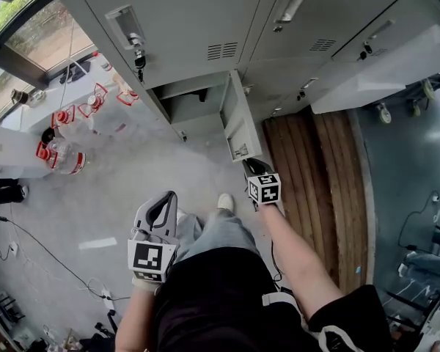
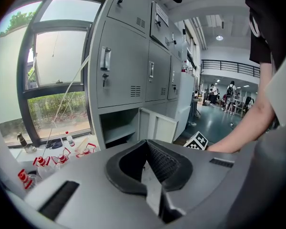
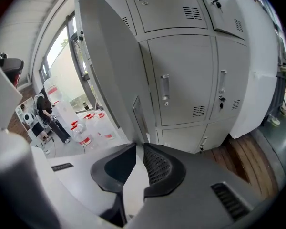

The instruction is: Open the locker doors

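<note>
Right hand-held gripper (image 3: pixel 137 149) fast on open locker door (image 3: pixel 109 70) edge, door between jaws.

Lockers (image 1: pixel 205 20) cut off above — distant people (image 2: pixel 231 90) too small.

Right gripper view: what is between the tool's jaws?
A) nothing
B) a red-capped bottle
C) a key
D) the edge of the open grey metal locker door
D: the edge of the open grey metal locker door sits in the narrow gap of the right tool, pads closed on it.
</note>
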`<state>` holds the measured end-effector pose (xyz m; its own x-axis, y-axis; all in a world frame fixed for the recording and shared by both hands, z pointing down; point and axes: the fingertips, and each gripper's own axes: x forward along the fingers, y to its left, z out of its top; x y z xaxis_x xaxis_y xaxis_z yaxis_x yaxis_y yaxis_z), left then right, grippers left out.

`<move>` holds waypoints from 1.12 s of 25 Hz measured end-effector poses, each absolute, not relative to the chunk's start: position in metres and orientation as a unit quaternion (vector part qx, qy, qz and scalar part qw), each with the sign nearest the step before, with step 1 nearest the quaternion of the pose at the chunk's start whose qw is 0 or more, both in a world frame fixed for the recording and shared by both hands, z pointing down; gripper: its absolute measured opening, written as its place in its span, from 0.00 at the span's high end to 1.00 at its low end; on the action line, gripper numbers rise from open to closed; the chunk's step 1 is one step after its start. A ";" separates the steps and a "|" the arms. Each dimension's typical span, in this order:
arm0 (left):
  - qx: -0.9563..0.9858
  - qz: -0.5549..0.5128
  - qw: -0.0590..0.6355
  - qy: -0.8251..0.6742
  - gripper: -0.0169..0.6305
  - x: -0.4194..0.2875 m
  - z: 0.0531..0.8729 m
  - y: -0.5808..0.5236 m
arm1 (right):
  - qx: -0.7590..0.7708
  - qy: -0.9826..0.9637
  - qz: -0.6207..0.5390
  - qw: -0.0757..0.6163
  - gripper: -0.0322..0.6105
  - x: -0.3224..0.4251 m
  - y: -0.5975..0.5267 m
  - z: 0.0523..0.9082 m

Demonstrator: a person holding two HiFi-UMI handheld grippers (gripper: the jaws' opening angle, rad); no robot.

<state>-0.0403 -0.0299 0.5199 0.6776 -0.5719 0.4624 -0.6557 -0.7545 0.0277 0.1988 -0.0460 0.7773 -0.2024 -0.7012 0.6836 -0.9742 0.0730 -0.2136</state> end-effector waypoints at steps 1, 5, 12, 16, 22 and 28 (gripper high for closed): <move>0.911 0.218 0.096 -0.337 0.95 -0.034 0.520 -0.030 | 0.600 -0.699 0.329 0.206 0.84 0.208 -0.045 0.777; 0.906 0.223 0.099 -0.347 0.95 -0.010 0.516 -0.031 | 0.609 -0.692 0.332 0.201 0.85 0.243 -0.045 0.776; 0.904 0.226 0.098 -0.350 0.95 0.025 0.513 -0.028 | 0.623 -0.674 0.347 0.193 0.88 0.295 -0.054 0.777; 0.907 0.225 0.093 -0.344 0.95 0.037 0.514 -0.028 | 0.626 -0.669 0.349 0.198 0.88 0.314 -0.060 0.780; 0.903 0.231 0.093 -0.349 0.95 0.039 0.515 -0.036 | 0.635 -0.656 0.355 0.203 0.88 0.335 -0.067 0.788; 0.908 0.228 0.087 -0.341 0.95 0.035 0.513 -0.045 | 0.661 -0.638 0.351 0.180 0.88 0.349 -0.074 0.775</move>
<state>0.0349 -0.0452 0.5131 0.6631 -0.5794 0.4739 -0.6590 -0.7522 0.0023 0.3490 -0.0741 0.7750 -0.0617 -0.7176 0.6937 -0.9701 -0.1205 -0.2109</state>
